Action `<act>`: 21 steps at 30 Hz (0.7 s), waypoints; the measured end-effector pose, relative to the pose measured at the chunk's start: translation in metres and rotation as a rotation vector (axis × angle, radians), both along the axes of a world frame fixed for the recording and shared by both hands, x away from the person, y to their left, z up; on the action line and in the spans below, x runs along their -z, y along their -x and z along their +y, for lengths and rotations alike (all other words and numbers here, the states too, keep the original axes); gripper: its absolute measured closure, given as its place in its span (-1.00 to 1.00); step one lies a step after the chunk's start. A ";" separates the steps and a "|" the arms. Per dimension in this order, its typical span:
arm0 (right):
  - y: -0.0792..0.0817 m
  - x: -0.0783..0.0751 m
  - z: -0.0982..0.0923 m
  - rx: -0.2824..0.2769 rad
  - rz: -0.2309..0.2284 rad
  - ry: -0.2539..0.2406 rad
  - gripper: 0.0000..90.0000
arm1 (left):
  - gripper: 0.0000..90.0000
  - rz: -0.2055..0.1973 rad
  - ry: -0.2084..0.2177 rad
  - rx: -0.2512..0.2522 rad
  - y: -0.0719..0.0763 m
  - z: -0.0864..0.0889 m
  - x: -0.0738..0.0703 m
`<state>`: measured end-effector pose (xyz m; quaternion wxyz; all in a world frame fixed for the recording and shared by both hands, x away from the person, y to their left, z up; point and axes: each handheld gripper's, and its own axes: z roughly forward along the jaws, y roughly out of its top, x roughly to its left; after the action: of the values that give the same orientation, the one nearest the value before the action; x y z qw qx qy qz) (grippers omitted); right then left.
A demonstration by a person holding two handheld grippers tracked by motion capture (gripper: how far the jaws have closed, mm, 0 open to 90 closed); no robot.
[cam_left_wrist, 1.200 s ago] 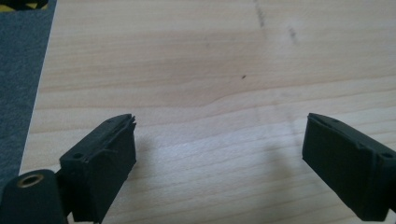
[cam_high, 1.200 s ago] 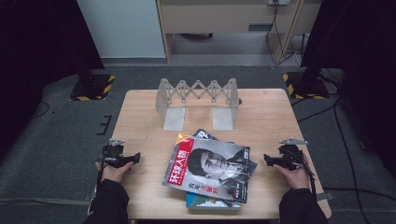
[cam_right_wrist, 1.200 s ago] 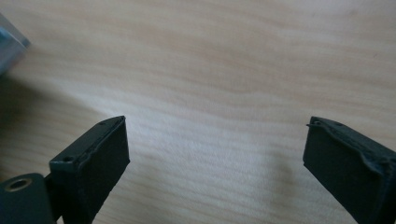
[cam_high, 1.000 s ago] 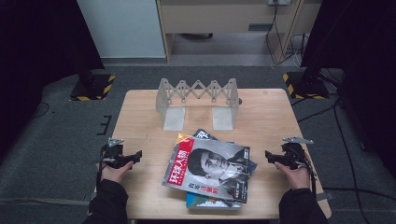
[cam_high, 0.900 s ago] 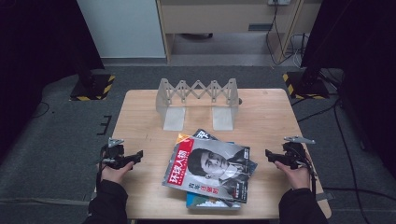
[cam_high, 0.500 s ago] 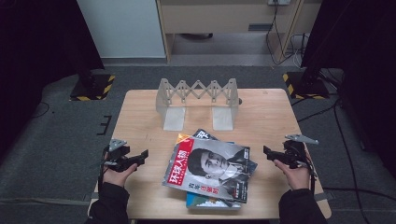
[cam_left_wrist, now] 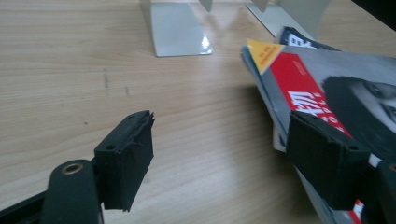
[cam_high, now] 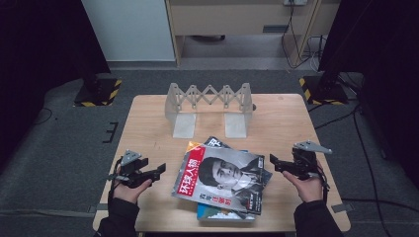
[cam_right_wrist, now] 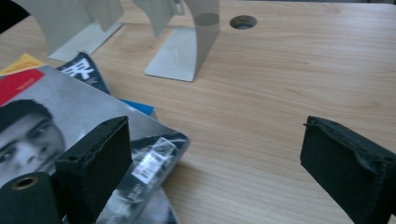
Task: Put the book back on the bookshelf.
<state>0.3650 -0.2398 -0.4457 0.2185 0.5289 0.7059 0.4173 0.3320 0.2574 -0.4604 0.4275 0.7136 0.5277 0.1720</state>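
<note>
Table (cam_high: 148,123) evenly lit, surroundings dark; glare on stand base (cam_left_wrist: 180,32); near jaws soft, perhaps defocused.

We see a grey expanding rack (cam_high: 210,106) standing upright at the far middle of the wooden surface (cam_high: 148,128), resting on two flat feet. Near its right foot is a round hole (cam_right_wrist: 243,21) in the surface. Beyond, striped black-and-yellow bases (cam_high: 98,92) sit on grey floor (cam_high: 59,148).
</note>
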 end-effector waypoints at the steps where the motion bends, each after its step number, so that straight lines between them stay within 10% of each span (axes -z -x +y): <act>1: 0.001 -0.001 0.003 -0.009 0.002 -0.002 -0.80 | -0.48 0.000 0.000 0.000 0.000 0.000 0.000; 21: 0.013 0.011 0.049 -0.150 0.045 0.009 -0.82 | -0.43 0.071 0.014 0.120 0.022 -0.037 0.010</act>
<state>0.3522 -0.1907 -0.4563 0.1729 0.4827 0.7503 0.4172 0.3101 0.2201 -0.4705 0.4229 0.7468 0.4998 0.1170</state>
